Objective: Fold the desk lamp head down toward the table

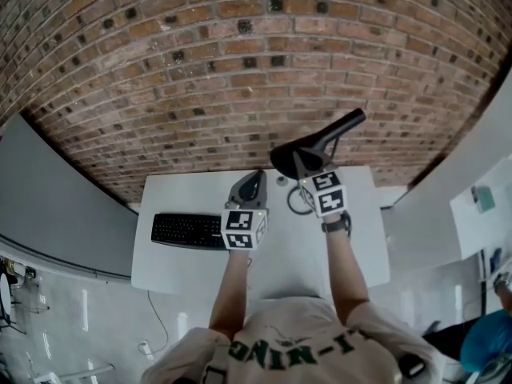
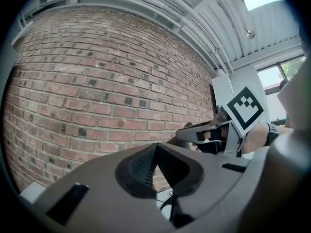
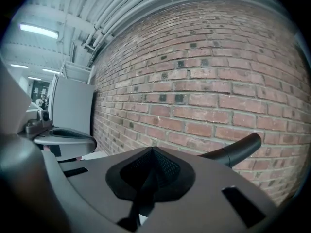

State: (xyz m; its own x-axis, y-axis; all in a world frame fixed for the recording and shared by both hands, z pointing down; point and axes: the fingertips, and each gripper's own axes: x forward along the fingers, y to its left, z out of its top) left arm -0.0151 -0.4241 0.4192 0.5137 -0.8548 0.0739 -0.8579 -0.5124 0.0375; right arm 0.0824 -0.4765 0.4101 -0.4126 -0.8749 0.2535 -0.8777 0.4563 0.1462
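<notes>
The left gripper (image 1: 251,181) is clenched on nothing near the keyboard (image 1: 188,230). The right gripper (image 1: 309,166) is likewise clenched and empty, just beside the black desk lamp (image 1: 324,138), both above the white desk (image 1: 172,194).

Open desk (image 1: 288,254) btwn keyboard (image 1: 188,230) & lamp (image 1: 320,141)
</notes>
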